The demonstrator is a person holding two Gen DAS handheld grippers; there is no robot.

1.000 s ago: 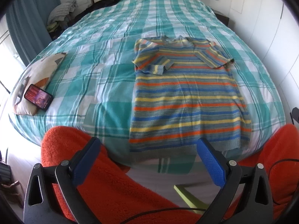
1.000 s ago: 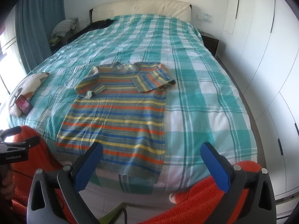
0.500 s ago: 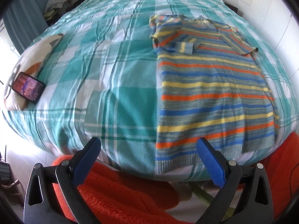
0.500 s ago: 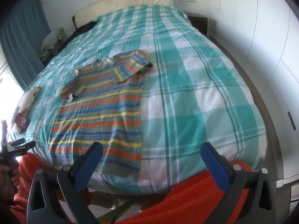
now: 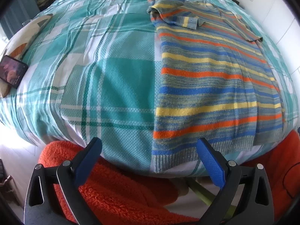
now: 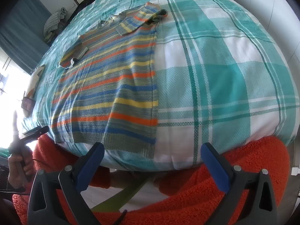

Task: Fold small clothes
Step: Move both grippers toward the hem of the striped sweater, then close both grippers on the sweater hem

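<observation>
- Closest in, the left gripper (image 5: 149, 151) with its blue-padded black fingers is spread wide, nothing between them, poised above the orange fleecy fabric (image 5: 116, 187) at the foot of the bed.
- Same story for the right gripper (image 6: 152, 154): blue pads well apart, gripping nothing, with more of that orange fleece under it.
- In the right wrist view, low on the left, a hand (image 6: 17, 166) is wrapped round the handle of the other tool.
- Just beyond both sets of fingers, the ribbed hem of the striped knitted sweater (image 5: 210, 86) in blue, orange, yellow and grey sits at the near edge of the mattress, slightly draped over it.
- The sweater lies flat on the teal-and-white checked bedspread (image 5: 105, 78), hem toward the cameras, neck away.
- From the left gripper it sits to the right of centre; from the right gripper it sits to the left, so it lies between the two.
- Up at its far end, both short sleeves are folded inward across the chest.
- Off at the left edge of the bed, a dark smartphone (image 5: 12, 70) with a lit screen rests on a white patterned cushion (image 5: 28, 35).
- Farthest back in the right wrist view, a blue curtain (image 6: 22, 24) hangs beside a pile of bundled cloth (image 6: 54, 21).
</observation>
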